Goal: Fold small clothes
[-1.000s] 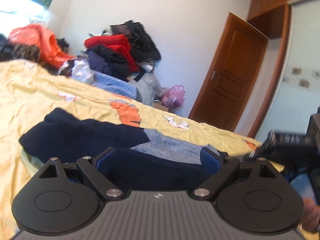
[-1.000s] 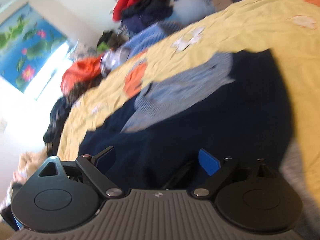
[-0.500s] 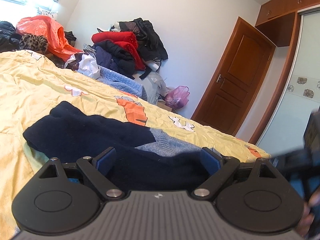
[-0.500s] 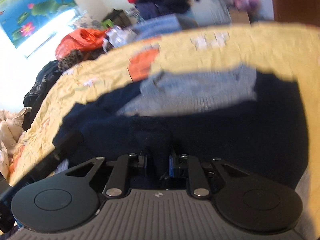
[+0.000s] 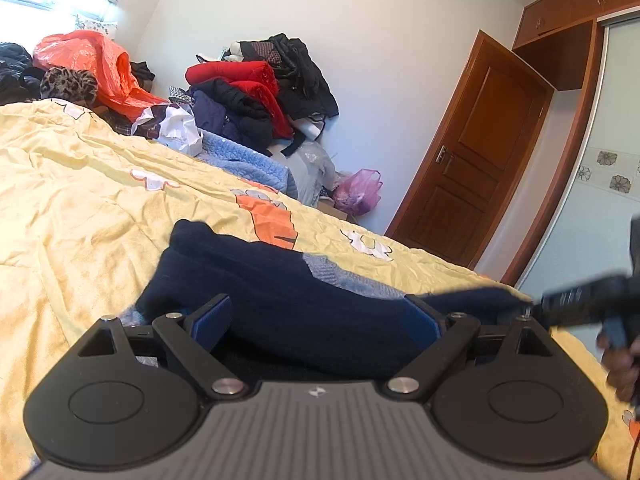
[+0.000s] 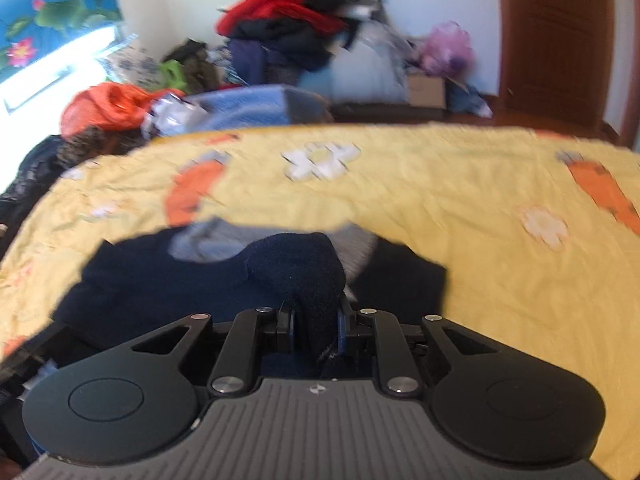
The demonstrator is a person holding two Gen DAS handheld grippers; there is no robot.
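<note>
A small navy sweater (image 5: pixel 280 292) with a grey-blue panel lies on the yellow bedspread (image 5: pixel 80 208). My left gripper (image 5: pixel 316 320) sits low at its near edge, jaws wide open, with navy cloth lying between the blue pads (image 5: pixel 212 316) but not pinched. In the right wrist view my right gripper (image 6: pixel 316 328) is shut on a bunched fold of the navy sweater (image 6: pixel 304 272), lifted above the rest of the garment. The right gripper (image 5: pixel 580 304) also shows at the right edge of the left wrist view, tugging the cloth.
A heap of red, black and navy clothes (image 5: pixel 256 92) is piled against the far wall. An orange bag (image 5: pixel 92 64) lies at the bed's head, a pink bag (image 5: pixel 356 192) on the floor, and a brown door (image 5: pixel 472 168) stands at the right.
My right gripper closed on a fold of the navy sweater and lifted it, swinging across the bed. The left gripper stayed put and open.
</note>
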